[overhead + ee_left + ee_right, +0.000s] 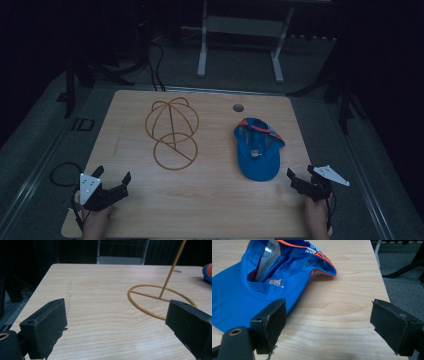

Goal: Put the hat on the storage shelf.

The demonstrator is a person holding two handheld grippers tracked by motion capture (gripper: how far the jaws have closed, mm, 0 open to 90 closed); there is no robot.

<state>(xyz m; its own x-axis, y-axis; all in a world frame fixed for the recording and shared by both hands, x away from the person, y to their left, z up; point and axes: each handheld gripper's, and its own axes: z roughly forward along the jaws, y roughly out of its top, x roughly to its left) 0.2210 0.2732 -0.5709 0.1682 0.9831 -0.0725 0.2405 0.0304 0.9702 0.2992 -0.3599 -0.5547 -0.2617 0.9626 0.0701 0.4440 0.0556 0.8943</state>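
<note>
Your left gripper (113, 176) sits at the near left corner of the pale wooden table (215, 200), its two black jaws spread wide with nothing between them and only bare wood under them. Ahead of it and a little to its right stands the yellow wire hat stand (171, 131), a flat ring base crossed by a bar, with a thin rod rising to a domed cage of wire hoops; in the left gripper view the ring (160, 301) lies just beyond your right-hand jaw, apart from it, and the rod climbs out of the top of the picture. Your right gripper (301, 173) rests at the near right edge of the table, its jaws likewise released and empty. The blue fabric cap with orange trim (257, 149) lies upside down just ahead of it and to its left, the brim pointing toward you and the open crown, with its mesh lining and a small label, facing up. In the right gripper view the brim (234, 302) passes behind your left-hand jaw, close to it, though you cannot tell whether they touch. Cap and stand are well apart from each other, with open wood between them.
</note>
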